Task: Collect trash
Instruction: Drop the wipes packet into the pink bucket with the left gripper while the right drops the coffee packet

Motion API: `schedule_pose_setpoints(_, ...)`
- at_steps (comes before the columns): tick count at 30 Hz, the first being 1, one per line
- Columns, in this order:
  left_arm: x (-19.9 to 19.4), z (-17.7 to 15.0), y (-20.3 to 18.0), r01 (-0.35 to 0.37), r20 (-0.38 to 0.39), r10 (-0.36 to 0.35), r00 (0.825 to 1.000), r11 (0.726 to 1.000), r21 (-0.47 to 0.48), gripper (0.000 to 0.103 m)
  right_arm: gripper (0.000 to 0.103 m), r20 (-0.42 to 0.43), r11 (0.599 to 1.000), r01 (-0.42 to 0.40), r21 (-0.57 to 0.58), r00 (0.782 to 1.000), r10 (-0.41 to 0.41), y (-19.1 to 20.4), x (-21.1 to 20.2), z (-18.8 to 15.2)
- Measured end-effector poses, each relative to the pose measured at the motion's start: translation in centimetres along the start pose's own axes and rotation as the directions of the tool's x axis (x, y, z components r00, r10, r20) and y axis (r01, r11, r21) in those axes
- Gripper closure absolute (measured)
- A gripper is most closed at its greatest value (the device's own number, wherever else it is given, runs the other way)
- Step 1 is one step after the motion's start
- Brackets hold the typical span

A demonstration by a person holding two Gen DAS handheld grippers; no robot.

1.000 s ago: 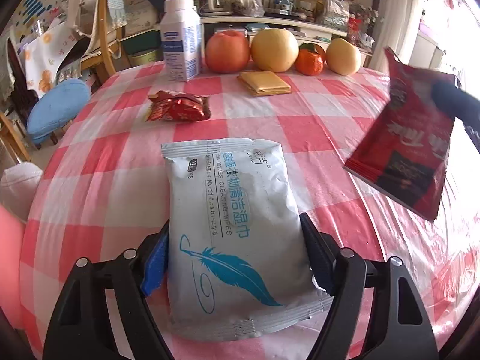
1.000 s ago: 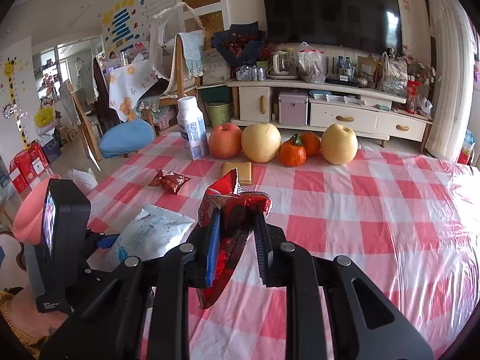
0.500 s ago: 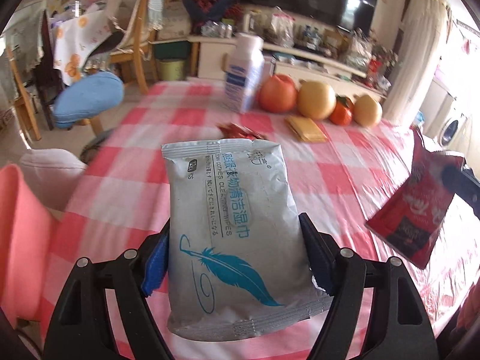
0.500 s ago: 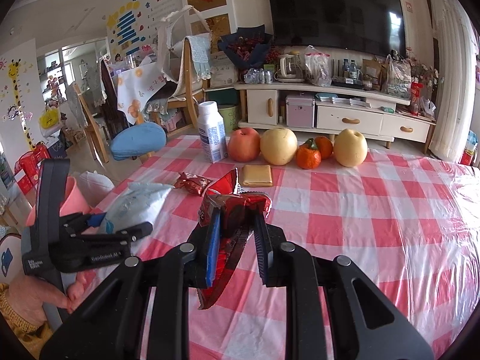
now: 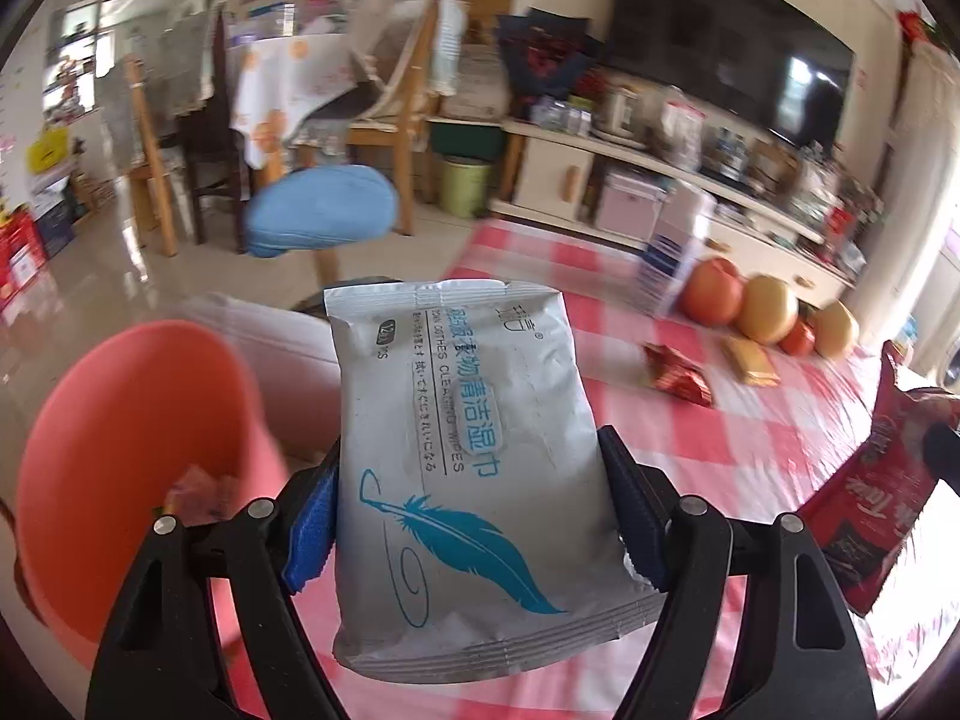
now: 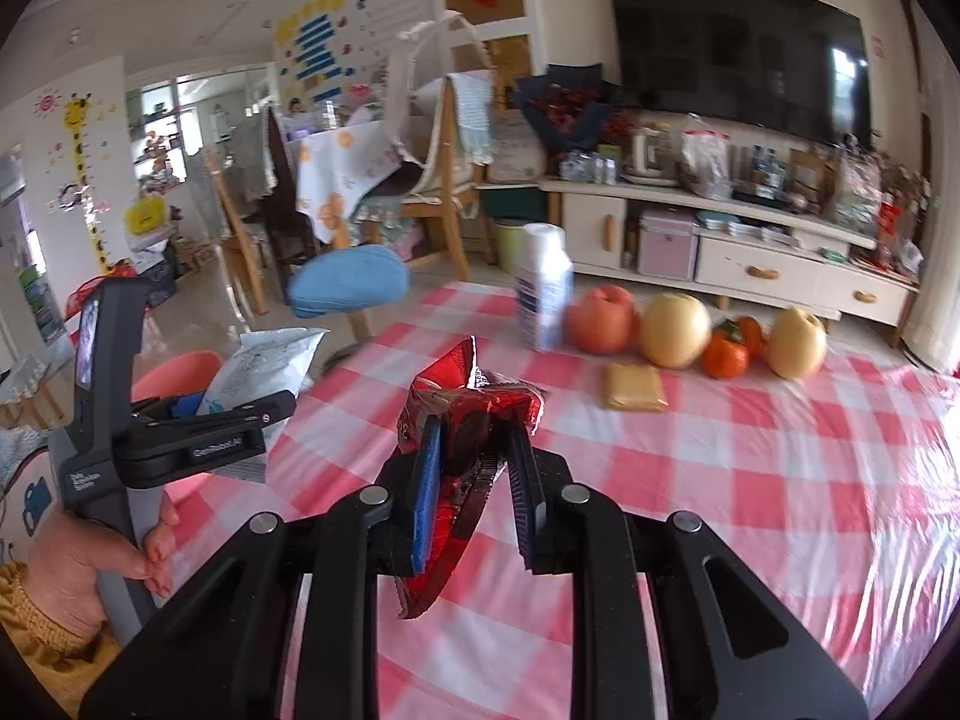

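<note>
Two pieces of trash are in hand at once. A flat silver wet-wipes packet [image 5: 474, 480], printed with a teal feather, is clamped across its width between the blue-padded fingers of the left gripper [image 5: 474, 516], which stand fairly wide because the packet is wide. The packet is off the table and held near a coral-pink bin [image 5: 114, 480] that sits beside the table edge on the left; some scraps appear to lie inside the bin, though they are blurred. In the right wrist view the left gripper [image 6: 240, 414] and the person's hand [image 6: 90, 564] on its handle appear at the left, with the packet [image 6: 264, 360] over the pink bin rim [image 6: 180, 369]. The right gripper [image 6: 474, 474] is squeezed nearly closed on a crumpled red foil wrapper [image 6: 462, 414], lifted clear above the table [image 6: 750, 480], which wears a red-and-white checked cloth under clear plastic. Left on the cloth are a small red wrapper [image 5: 678, 369] and a flat yellow packet [image 6: 636, 387], near each other. Behind them stand a white and blue carton [image 6: 543, 294] and a row of fruit [image 6: 675, 330], which do not look like trash. As a judgement, the task is partway along: two items are picked up but not yet dropped in the bin, and at least the small red wrapper remains to be gathered, perhaps the yellow packet too.
</note>
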State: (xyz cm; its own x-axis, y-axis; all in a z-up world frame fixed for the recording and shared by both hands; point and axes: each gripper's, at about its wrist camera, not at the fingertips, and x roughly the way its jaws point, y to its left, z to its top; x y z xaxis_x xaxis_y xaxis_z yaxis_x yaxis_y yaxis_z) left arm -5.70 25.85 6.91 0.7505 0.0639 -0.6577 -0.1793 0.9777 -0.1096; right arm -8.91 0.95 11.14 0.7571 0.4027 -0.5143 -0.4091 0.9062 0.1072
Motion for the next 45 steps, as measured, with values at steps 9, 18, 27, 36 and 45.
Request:
schedule_pose_setpoints(9, -1.0, 1.2, 6.2, -0.077, 0.037, 0.082, 0.996, 0.991, -0.108, 0.026, 0.080, 0.007, 0.992, -0.090, -0.093, 0.996, 0.091, 6.6, 2.0, 2.6)
schedule_pose_setpoints(18, -1.9, 1.2, 11.8, -0.137, 0.040, 0.149, 0.988, 0.967, -0.215, 0.026, 0.080, -0.008, 0.971, -0.166, -0.170, 0.986, 0.167, 12.8, 4.4, 4.3)
schedule_pose_setpoints(27, -2.1, 0.7, 16.3, -0.182, 0.017, 0.196, 0.981, 0.937, -0.299, 0.026, 0.080, -0.036, 0.944, -0.245, -0.223, 0.969, 0.243, 18.8, 7.0, 5.6)
schedule_pose_setpoints(36, -1.7, 0.2, 20.0, -0.238, -0.015, 0.252, 0.968, 0.889, -0.391, 0.025, 0.079, -0.097, 0.919, -0.325, -0.222, 0.946, 0.311, 23.3, 10.5, 5.6)
schedule_pose_setpoints(45, -2.4, -0.1, 22.0, -0.232, 0.035, 0.284, 0.958, 0.841, -0.489, 0.019, 0.028, -0.103, 0.938, -0.247, -0.243, 0.968, 0.228, 22.6, 11.6, 3.7)
